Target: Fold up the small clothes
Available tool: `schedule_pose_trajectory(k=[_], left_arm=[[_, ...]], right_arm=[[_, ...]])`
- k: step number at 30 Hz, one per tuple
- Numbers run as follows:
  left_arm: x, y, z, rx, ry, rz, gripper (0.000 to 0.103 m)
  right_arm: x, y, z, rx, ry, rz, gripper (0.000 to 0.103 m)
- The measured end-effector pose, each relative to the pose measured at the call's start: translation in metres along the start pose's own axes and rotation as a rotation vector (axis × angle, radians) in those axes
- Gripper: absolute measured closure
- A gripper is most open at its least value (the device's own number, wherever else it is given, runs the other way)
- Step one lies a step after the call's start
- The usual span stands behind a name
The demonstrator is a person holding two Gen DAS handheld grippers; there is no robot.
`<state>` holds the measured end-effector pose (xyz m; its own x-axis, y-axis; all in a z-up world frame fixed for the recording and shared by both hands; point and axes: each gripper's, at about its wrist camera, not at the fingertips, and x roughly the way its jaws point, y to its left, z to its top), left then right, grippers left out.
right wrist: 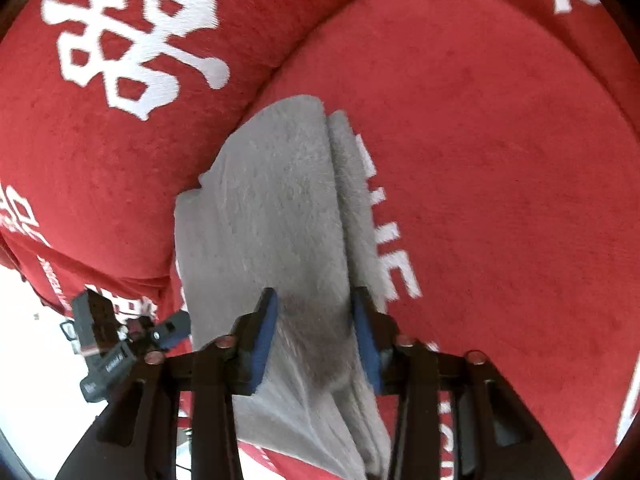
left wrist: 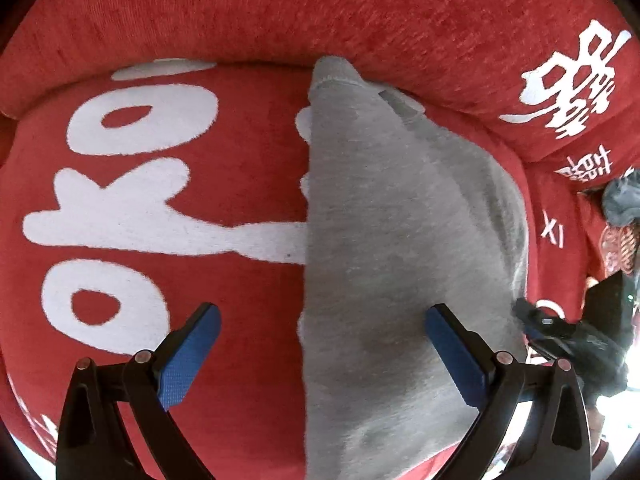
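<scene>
While left tongs (left wrist: 322,344) gape wide, downward-angled right tongs (right wrist: 315,336) pinch the grey garment (right wrist: 280,208)

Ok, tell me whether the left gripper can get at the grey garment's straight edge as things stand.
Probably yes: the left gripper stands open right over the grey garment, whose straight edge runs between its fingers, with nothing covering it.
</scene>
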<state>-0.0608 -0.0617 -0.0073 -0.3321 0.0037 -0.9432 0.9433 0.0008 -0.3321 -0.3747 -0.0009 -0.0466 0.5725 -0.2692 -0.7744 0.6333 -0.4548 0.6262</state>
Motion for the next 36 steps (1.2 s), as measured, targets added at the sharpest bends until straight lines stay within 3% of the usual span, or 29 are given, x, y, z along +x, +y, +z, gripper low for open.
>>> schedule_pose_trajectory(k=[4,7,10,18,19,21,23,30,36], left_arm=[[0.000,-0.009,-0.003,0.052,-0.008,0.003,0.000],[0.004,-0.012,-0.006,0.072,-0.007,0.013,0.000],[0.005,-0.011,-0.008,0.072,-0.010,0.007,0.000],[0.007,-0.011,-0.006,0.106,-0.028,0.013,0.002],[0.007,-0.012,-0.005,0.109,-0.027,0.011,0.002],[0.008,-0.012,-0.004,0.105,-0.021,0.005,0.002],[0.011,-0.010,-0.001,0.087,-0.014,-0.013,0.001],[0.026,-0.002,0.001,0.070,0.084,-0.137,0.001],[0.043,-0.021,0.004,0.140,0.122,-0.168,0.001]], right_arm=[[-0.012,0.014,-0.002,-0.095,-0.019,-0.036,0.091],[-0.010,0.003,-0.003,-0.078,-0.002,-0.083,0.095],[-0.012,-0.001,-0.003,-0.063,0.000,-0.034,0.095],[-0.020,0.002,-0.007,-0.092,-0.005,-0.026,0.090],[-0.023,0.000,-0.006,-0.092,-0.013,-0.022,0.088],[-0.026,-0.002,-0.003,-0.095,-0.022,-0.021,0.067],[-0.030,-0.005,0.001,-0.095,-0.034,-0.016,0.056],[-0.019,-0.025,0.012,-0.045,0.036,0.086,0.056],[0.006,-0.028,0.017,-0.075,0.120,0.142,0.055]])
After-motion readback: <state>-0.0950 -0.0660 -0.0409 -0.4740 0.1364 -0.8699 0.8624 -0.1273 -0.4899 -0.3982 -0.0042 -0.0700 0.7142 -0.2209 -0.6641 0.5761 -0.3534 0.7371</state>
